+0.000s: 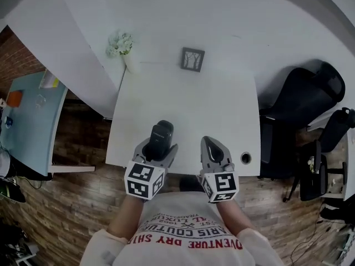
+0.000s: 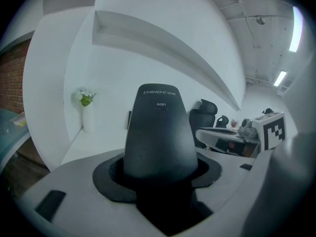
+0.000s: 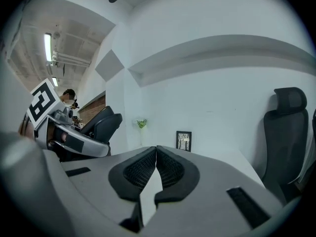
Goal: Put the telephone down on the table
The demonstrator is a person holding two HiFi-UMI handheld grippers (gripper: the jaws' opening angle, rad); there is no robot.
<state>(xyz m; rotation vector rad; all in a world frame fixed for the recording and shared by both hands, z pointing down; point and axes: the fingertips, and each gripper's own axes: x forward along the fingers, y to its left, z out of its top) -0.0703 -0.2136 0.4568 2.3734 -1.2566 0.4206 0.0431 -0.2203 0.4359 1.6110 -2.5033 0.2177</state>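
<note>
A black telephone handset [image 1: 161, 136] sticks out of my left gripper [image 1: 157, 148], which is shut on it over the near edge of the white table [image 1: 183, 110]. In the left gripper view the handset [image 2: 159, 135] fills the middle, gripped between the dark pads [image 2: 106, 174], its printed end pointing at the far wall. My right gripper [image 1: 212, 150] hovers beside it at the table's near edge, jaws shut with nothing between them; its ribbed pads [image 3: 170, 168] meet at the tips.
A white vase with flowers [image 1: 125, 50] and a small framed picture [image 1: 192, 59] stand at the table's far edge by the wall. A cable hole [image 1: 246, 158] sits near the front right corner. Black office chairs [image 1: 305, 101] stand to the right, a blue-green table [image 1: 28, 121] to the left.
</note>
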